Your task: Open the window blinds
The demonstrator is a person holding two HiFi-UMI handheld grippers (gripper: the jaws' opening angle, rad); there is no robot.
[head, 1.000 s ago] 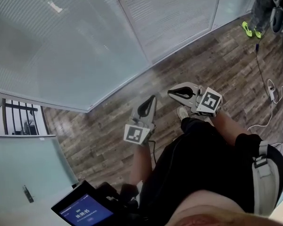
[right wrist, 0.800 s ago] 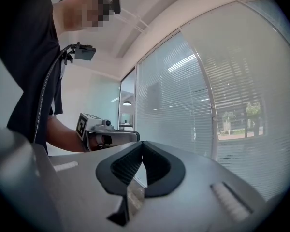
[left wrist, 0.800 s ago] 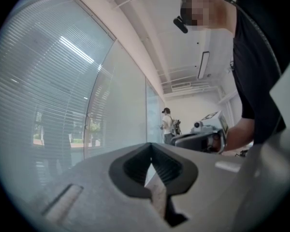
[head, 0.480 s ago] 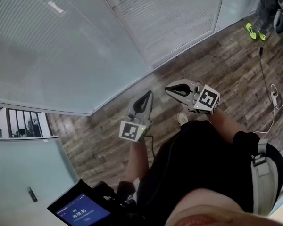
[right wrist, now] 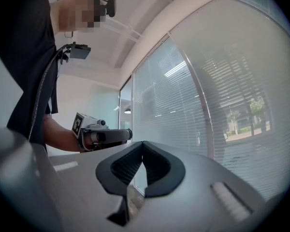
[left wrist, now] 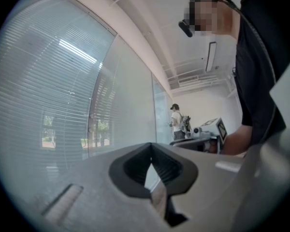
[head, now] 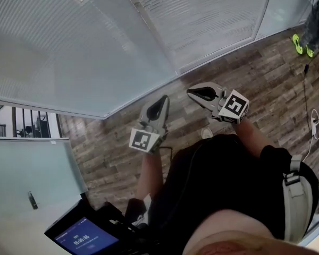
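Note:
The closed white slat blinds (head: 69, 41) hang behind a glass wall, and a second blind panel (head: 207, 12) follows to the right. My left gripper (head: 161, 100) is held level over the wood floor, shut and empty, a short way from the wall's foot. My right gripper (head: 194, 92) sits just to its right, also shut and empty. In the left gripper view the jaw tips of the left gripper (left wrist: 150, 144) meet, with the blinds (left wrist: 63, 105) at the left. In the right gripper view the right gripper (right wrist: 143, 142) is shut, with the blinds (right wrist: 222, 95) at the right and the left gripper (right wrist: 106, 135) beside it.
Wood plank floor (head: 255, 73) runs along the glass wall. A person in green shoes (head: 303, 42) stands at the far right; a white cable (head: 312, 122) lies on the floor. A device with a blue screen (head: 82, 239) hangs at my lower left. A frosted panel (head: 26, 179) stands at left.
Both grippers have moved forward and slightly up, closer to the foot of the glass wall. Both have stayed shut and empty.

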